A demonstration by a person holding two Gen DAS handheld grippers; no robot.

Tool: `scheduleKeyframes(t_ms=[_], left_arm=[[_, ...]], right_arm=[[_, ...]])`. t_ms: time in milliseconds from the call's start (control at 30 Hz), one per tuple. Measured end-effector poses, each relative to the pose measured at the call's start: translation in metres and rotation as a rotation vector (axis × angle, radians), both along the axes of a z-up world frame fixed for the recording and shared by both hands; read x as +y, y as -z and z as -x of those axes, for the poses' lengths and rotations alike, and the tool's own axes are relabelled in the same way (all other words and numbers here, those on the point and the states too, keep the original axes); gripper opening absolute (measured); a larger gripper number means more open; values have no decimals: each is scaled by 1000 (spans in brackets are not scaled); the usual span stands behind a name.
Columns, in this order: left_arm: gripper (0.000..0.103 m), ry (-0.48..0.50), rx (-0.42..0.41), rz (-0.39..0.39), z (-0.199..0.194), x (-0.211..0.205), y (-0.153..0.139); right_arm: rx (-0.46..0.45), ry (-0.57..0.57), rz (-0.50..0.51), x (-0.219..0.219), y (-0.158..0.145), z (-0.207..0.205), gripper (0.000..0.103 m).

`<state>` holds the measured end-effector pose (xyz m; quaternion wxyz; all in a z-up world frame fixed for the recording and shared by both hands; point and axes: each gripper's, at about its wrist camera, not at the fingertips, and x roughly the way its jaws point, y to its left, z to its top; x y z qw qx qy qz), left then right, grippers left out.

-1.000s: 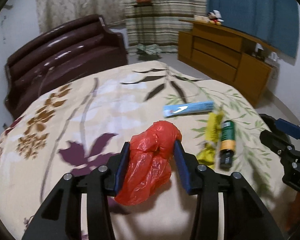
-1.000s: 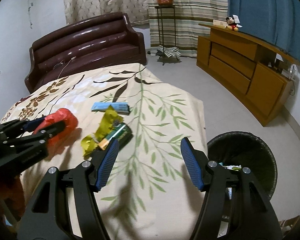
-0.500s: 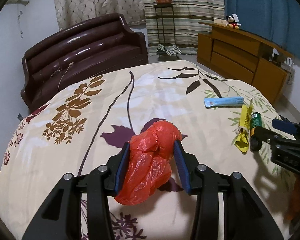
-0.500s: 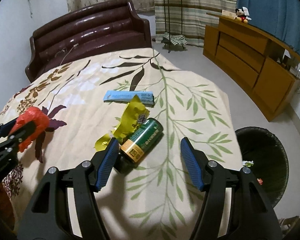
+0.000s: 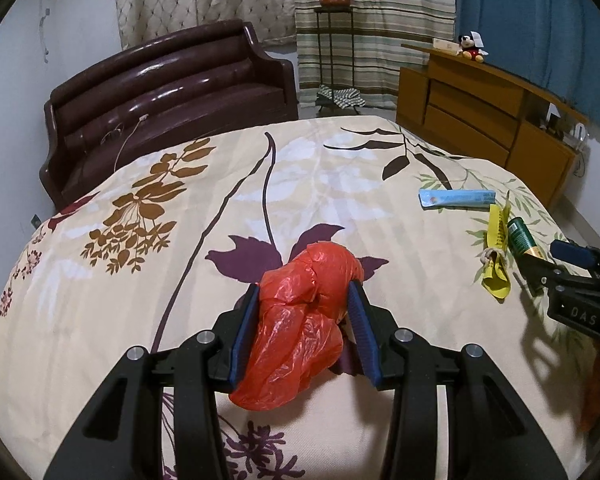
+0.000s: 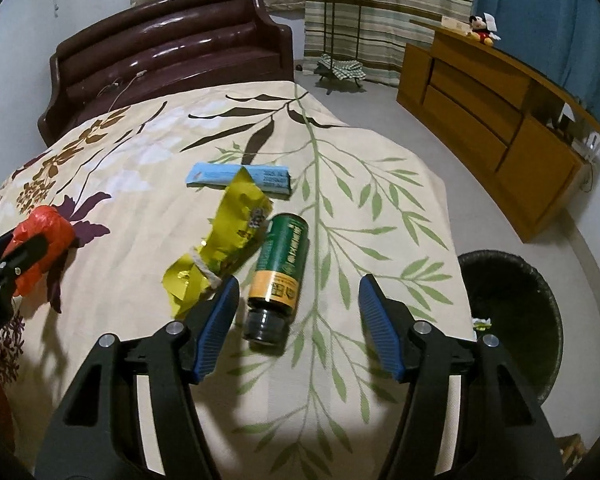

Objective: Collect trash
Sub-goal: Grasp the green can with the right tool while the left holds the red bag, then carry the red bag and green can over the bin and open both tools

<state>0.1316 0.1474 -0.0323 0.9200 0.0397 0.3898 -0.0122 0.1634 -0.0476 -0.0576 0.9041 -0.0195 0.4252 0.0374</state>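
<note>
1. My left gripper (image 5: 304, 328) is clenched on a crumpled red plastic bag (image 5: 300, 332); both blue pads press into its sides, and the bag bulges out ahead of the fingertips and hangs down below them over the floral bedspread (image 5: 180, 280)
2. My right gripper (image 6: 296, 320) is released; its jaws have just been closing a little, yet they stand well apart with nothing pinched
3. A green bottle (image 6: 280, 272) lies on its side on the bedspread between my right fingers, dark cap end toward me, close to the left pad; I cannot tell whether that pad touches it, and the right pad is clear of it
4. A crumpled yellow wrapper (image 6: 224, 240) lies just beyond my left pad, touching the bottle's left side, with a bit of string at its near end
5. A flat blue packet (image 6: 240, 176) lies farther ahead of the right gripper, past the wrapper, whose far tip overlaps it
6. A dark round bin (image 6: 512, 312) stands on the floor off to the right of my right gripper, beside the bed edge, with small scraps inside
7. From the left wrist view, the right gripper sits far to the right of my left tool, with the bottle and wrapper just ahead of it
8. A dark brown sofa (image 5: 172, 92) stands beyond the bed, and a wooden dresser (image 5: 488, 112) stands ahead to the right
</note>
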Motion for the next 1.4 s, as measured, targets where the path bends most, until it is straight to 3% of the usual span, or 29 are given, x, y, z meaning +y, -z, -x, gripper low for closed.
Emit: scheduleKeyframes(t_ms=[33, 200, 267, 533, 867, 1400], left_arm=[[44, -2, 1, 1, 0, 0, 1], [44, -4, 7, 3, -2, 1, 4], [44, -3, 8, 3, -2, 1, 5], [44, -12, -4, -15, -1, -4, 6], [44, -17, -24, -1, 11, -17, 3], [44, 99, -91, 61, 33, -120, -24]], right_arm=[[0, -3, 3, 2, 0, -1, 52], [12, -10, 2, 5, 1, -8, 40], [22, -19, -6, 5, 3, -9, 23], [9, -35, -12, 3, 4, 1, 23], [-78, -27, -27, -16, -9, 34, 23], [-222, 122, 7, -116, -40, 88, 23]])
